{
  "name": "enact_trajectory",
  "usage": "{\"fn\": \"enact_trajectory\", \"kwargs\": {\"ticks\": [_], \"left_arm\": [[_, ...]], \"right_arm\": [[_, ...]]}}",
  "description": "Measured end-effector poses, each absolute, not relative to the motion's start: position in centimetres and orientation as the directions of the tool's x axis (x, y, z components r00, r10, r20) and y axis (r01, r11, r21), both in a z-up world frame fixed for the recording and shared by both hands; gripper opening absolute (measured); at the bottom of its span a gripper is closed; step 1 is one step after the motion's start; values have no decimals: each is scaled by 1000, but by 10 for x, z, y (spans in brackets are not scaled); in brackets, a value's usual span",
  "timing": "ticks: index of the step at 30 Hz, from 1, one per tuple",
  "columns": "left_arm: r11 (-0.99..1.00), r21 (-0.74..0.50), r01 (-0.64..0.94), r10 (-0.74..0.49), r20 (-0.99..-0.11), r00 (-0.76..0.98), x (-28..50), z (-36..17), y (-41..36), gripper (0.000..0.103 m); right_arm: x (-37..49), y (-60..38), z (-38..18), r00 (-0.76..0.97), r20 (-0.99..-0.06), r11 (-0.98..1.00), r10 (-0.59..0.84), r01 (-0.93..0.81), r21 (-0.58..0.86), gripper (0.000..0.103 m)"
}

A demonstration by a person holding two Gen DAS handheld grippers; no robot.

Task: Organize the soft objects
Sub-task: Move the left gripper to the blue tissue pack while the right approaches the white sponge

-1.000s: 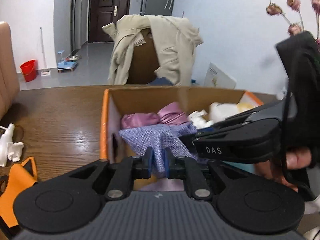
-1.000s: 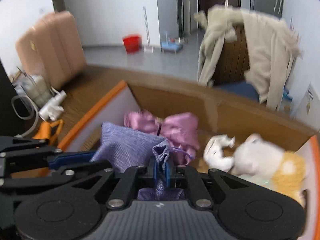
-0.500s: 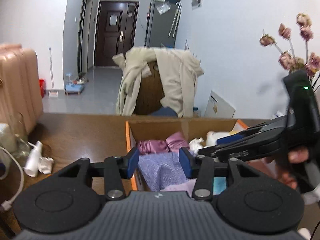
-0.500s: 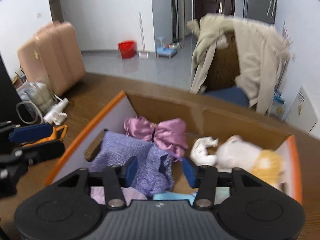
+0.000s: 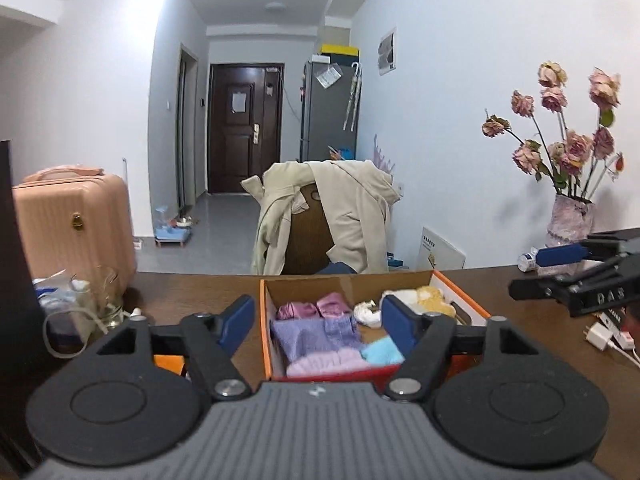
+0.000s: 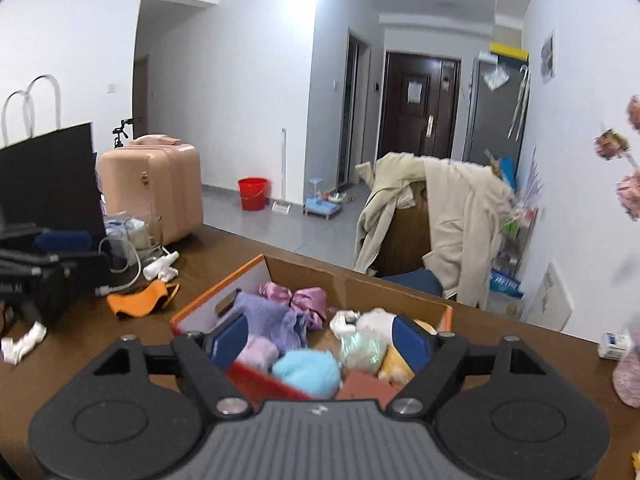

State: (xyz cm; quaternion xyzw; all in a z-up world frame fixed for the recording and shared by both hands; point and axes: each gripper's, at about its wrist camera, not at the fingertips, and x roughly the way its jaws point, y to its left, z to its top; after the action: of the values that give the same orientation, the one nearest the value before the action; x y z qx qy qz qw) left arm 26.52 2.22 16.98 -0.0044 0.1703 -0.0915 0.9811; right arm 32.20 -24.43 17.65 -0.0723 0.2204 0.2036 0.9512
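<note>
Left wrist view: the left gripper [image 5: 318, 320] is seen with its two blue-padded fingers spread wide apart, and nothing is held between them. It is raised above the wooden table [image 5: 192, 292], in front of the cardboard box [image 5: 348, 282] with orange edges. Inside the box a lilac knitted cloth [image 5: 310, 334] is laid at the left side, with a shiny pink cloth [image 5: 308, 307] behind it. A pale pink fluffy piece [image 5: 328, 362] and a light blue fluffy piece [image 5: 382, 352] are placed at the near edge, touching each other. A white sock [image 5: 366, 314] and a white and yellow plush toy [image 5: 420, 298] are found at the far right part of the box.

At the right edge of this view the right gripper [image 5: 568, 276] is seen from the side, apart from the box.

In the right wrist view the right gripper [image 6: 318, 338] is also shown with its fingers wide apart and empty, held above the near end of the box [image 6: 360, 280]. An orange cloth [image 6: 140, 300] is lying on the table [image 6: 224, 252], to the left of the box, near a white bottle [image 6: 162, 266]. A white sock [image 6: 24, 344] is lying at the left edge. A beige coat [image 6: 452, 216] is hung over the chair behind the table.
</note>
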Motion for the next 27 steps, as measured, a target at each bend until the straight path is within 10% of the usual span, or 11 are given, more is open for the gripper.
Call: {"fn": "enact_trajectory", "kwargs": {"ticks": [13, 27], "left_arm": [[959, -224, 176, -260, -437, 861, 143, 63, 0, 79], [963, -219, 158, -247, -480, 842, 177, 45, -18, 76]], "right_arm": [[177, -282, 62, 840, -422, 932, 342, -361, 38, 82], [176, -282, 25, 819, -503, 952, 275, -304, 27, 80]]}}
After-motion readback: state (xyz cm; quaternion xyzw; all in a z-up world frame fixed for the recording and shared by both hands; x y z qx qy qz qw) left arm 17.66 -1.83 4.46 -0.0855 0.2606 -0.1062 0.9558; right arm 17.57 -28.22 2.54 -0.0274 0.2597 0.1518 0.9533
